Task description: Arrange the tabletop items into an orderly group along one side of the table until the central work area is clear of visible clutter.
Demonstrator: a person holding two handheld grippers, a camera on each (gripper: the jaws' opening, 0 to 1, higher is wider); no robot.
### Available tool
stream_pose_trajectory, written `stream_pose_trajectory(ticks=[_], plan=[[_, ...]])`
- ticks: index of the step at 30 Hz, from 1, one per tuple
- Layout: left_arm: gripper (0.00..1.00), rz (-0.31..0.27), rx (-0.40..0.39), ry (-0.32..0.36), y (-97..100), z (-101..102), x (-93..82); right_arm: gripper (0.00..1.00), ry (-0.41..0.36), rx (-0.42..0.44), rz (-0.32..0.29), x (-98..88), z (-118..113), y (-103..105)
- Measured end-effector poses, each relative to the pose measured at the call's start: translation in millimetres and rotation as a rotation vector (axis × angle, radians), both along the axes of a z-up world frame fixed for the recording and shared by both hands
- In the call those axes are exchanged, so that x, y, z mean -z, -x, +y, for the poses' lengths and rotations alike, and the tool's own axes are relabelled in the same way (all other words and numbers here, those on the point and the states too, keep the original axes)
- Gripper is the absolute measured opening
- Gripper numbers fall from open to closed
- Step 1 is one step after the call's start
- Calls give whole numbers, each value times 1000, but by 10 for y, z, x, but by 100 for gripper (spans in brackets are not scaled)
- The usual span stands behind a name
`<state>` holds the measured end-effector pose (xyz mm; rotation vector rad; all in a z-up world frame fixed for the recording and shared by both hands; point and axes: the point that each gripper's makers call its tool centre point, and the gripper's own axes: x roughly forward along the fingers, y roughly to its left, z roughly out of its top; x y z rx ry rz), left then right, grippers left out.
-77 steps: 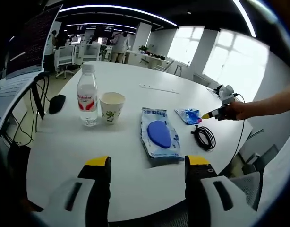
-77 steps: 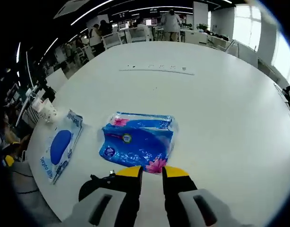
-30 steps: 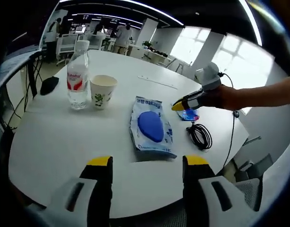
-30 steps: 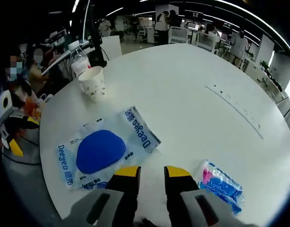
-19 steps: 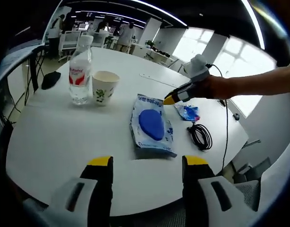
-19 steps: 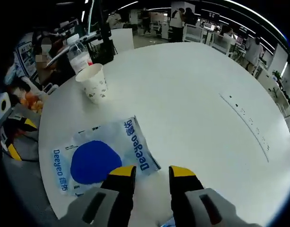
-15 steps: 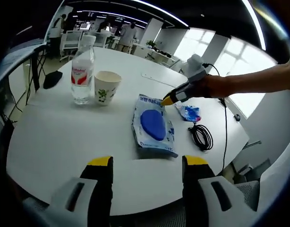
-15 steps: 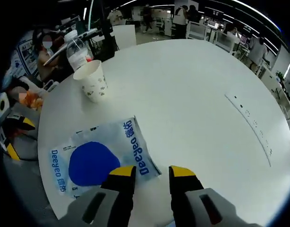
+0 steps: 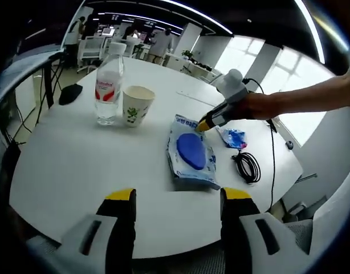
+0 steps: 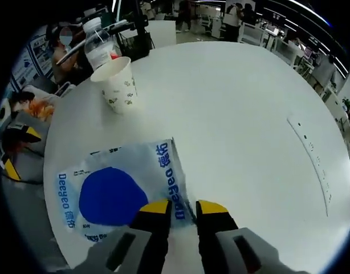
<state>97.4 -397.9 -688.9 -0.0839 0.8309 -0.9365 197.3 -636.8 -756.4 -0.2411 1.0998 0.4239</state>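
- On the round white table (image 9: 78,165) our wet-wipes pack (image 9: 192,151) lies near the centre.
- Our right gripper (image 10: 181,209) has its jaws narrowed at the pack's corner; whether it grips, we cannot tell.
- Our left gripper (image 9: 178,196) hovers wide, apart.

Left gripper (image 9: 178,197) low in the bottom centre of the left gripper view, yellow-tipped jaws spread wide apart, holding nothing. Right gripper (image 9: 204,124) reaching in from the right side of the same view, right of centre, tips pointing down and to the left. Behind it, the hand (image 9: 256,106) wrapped around the gripper body, and a bare forearm (image 9: 317,94) running out to the right edge. In the right gripper view, right gripper (image 10: 181,208) at bottom centre, yellow tips close together with a narrow gap between them.
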Motion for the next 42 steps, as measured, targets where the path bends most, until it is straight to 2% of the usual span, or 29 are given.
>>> stream_pose_trajectory(ticks=[4, 8, 14, 17, 19, 21, 26, 28, 30, 34, 36, 38, 42], plan=[[60, 2, 9, 2, 10, -50, 4, 0, -15, -7, 2, -3, 4, 48], [59, 9, 14, 2, 24, -59, 25, 0, -20, -3, 12, -17, 4, 246], [59, 17, 14, -4, 36, -55, 71, 0, -47, 30, 13, -15, 41, 399], [59, 26, 15, -12, 31, -58, 113, 0, -58, 49, 15, -42, 118, 594], [58, 29, 18, -19, 25, -63, 131, 0, -87, 104, 11, -62, 130, 656], [58, 27, 25, -29, 17, -74, 118, 0, -123, 144, 15, -82, 185, 804], [58, 22, 25, -39, -28, -47, 144, 0, -137, 197, 14, -51, 262, 1056], [58, 22, 26, -40, -34, -39, 159, 0, -161, 245, 13, -69, 371, 1213], [58, 30, 25, -48, -30, -21, 180, 0, -188, 295, 13, -75, 367, 1260], [56, 38, 28, -69, -35, 8, 244, 0, -205, 328, 16, -54, 452, 1440], [55, 40, 21, -66, -42, 11, 237, 1, -220, 342, 28, -51, 603, 1615], [55, 42, 16, -69, -56, 20, 248, 1, -229, 352, 29, -54, 588, 1631], [54, 43, 24, -78, -58, 40, 306, 2, -259, 360, 32, -77, 727, 1700]])
